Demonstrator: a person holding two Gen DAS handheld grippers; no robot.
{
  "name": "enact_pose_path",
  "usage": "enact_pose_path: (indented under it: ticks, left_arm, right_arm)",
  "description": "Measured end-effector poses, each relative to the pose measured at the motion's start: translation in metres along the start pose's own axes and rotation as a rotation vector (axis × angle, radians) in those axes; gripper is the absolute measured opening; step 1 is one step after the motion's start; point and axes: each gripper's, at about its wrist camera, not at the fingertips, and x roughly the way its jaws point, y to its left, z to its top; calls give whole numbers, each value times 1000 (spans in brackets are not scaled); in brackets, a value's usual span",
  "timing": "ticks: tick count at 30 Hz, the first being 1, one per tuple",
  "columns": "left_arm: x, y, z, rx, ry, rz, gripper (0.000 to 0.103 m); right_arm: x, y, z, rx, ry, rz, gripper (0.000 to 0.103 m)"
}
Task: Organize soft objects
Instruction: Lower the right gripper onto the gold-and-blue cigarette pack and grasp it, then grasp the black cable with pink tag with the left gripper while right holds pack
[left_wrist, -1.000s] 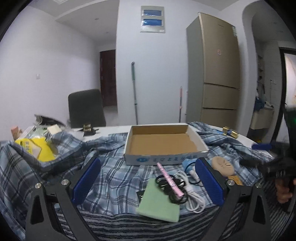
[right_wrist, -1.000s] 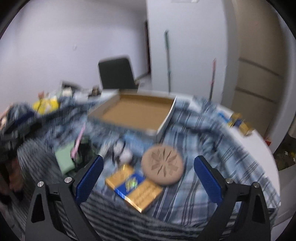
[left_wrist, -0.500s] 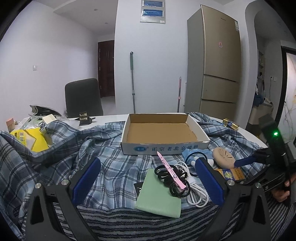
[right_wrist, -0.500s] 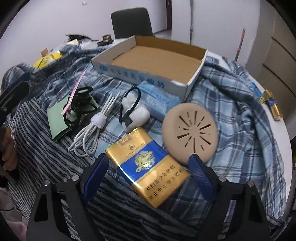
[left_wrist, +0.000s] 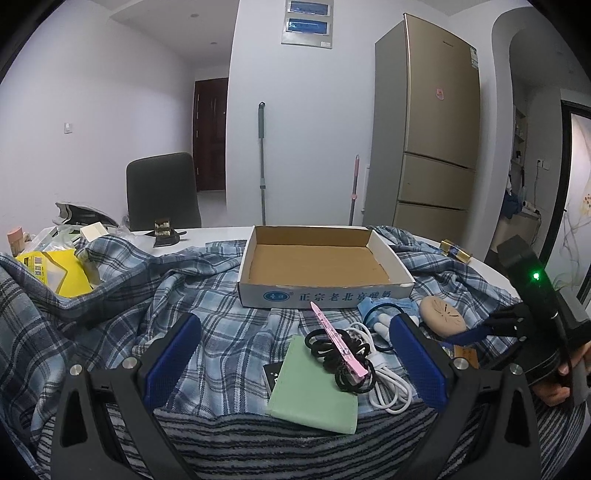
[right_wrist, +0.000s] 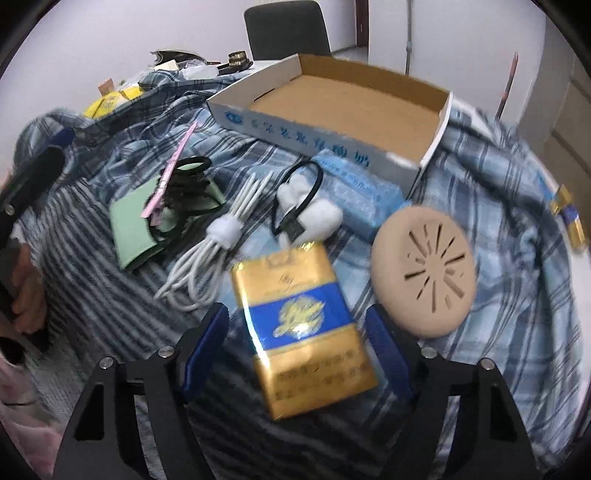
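On the plaid cloth (right_wrist: 491, 206), the right gripper (right_wrist: 297, 334) stood open with its fingers either side of the gold pack (right_wrist: 301, 325), not closed on it. The left gripper (left_wrist: 295, 343) was wide open and empty over the green pouch (left_wrist: 314, 384) and white cable (left_wrist: 388, 384). The box (left_wrist: 321, 293) lay just beyond, the tan disc (right_wrist: 423, 271) beside the pack.

Motion blur smears the cigarette pack's (right_wrist: 303, 317) lower lettering and the box's (right_wrist: 432, 122) printed side.
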Motion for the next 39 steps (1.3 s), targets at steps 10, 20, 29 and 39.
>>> enact_pose_path:
  ticks: [10,20,29,39]
  left_arm:
    - [6,-6,-1,28,30,16,103]
    - [14,-17,-3,85,60,16,103]
    - [40,-38,-1,217,191,16,103]
    - [81,-44,0,261,337,-30,93]
  right_arm:
    - [-21,-2,-4,74,-93,-35,57]
    - [-66,-15,-10,219,-465,-118,57]
    - [-66,-17,-13,216,-484,-137,57]
    - [-51,-21,-16,234,-427,-114,58]
